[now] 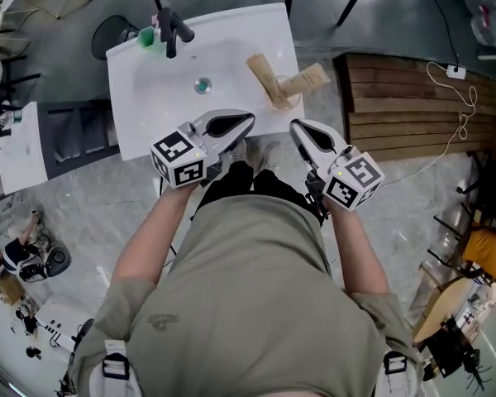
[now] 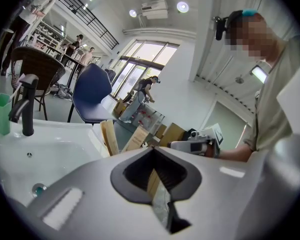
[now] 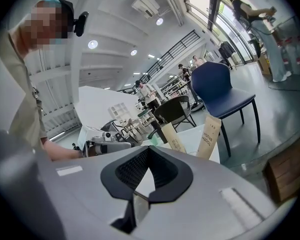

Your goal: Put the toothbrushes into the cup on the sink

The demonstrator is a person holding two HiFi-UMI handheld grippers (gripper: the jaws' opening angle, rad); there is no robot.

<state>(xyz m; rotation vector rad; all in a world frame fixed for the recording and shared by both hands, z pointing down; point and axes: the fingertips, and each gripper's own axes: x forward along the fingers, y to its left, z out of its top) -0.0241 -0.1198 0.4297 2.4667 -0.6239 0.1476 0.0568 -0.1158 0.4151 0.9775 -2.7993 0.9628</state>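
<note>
Two toothbrushes in brown paper boxes [image 1: 269, 79] [image 1: 306, 78] stand leaning in a clear cup [image 1: 283, 102] at the right front corner of the white sink [image 1: 157, 89]. My left gripper [image 1: 231, 126] hovers at the sink's front edge, left of the cup, shut and empty. To the cup's right, just off the front edge, my right gripper [image 1: 302, 131] is also shut with nothing in it. In the left gripper view the boxes [image 2: 110, 136] [image 2: 136, 138] rise beyond the closed jaws [image 2: 152, 151]. The right gripper view shows them [image 3: 172, 136] [image 3: 209, 136] ahead of its closed jaws [image 3: 147, 151].
A black faucet [image 1: 172, 30] and a green cup [image 1: 146, 36] stand at the sink's back edge, and the drain [image 1: 202, 84] sits mid-basin. A wooden pallet [image 1: 405, 106] lies on the floor to the right. A blue chair [image 2: 92, 91] stands behind the sink.
</note>
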